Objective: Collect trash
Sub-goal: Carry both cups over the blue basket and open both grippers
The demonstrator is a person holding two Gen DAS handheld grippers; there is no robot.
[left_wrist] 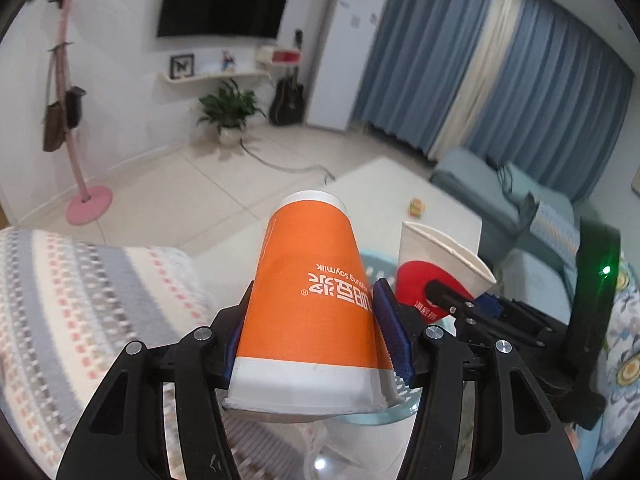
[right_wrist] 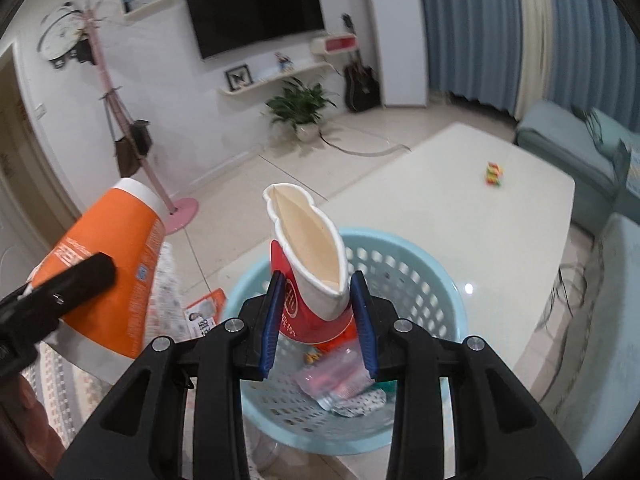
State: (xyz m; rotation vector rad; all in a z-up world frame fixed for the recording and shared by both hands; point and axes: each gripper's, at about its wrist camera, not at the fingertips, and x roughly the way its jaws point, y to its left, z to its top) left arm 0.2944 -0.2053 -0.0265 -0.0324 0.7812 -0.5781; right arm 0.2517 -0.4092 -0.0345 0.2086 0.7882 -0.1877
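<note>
The left hand-held gripper (left_wrist: 316, 336) clamped an inverted orange cup (left_wrist: 308, 296); the right hand-held gripper (right_wrist: 318, 322) squeezed a red-and-white cup (right_wrist: 310, 264) above the blue basket (right_wrist: 436, 280) on the white table (right_wrist: 460, 208).

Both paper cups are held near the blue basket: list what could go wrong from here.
1. The orange cup in the left gripper sits left of the blue basket's rim; released there, it would likely miss.
2. The red-and-white cup is squashed between the right gripper's fingers and may cling on release.
</note>
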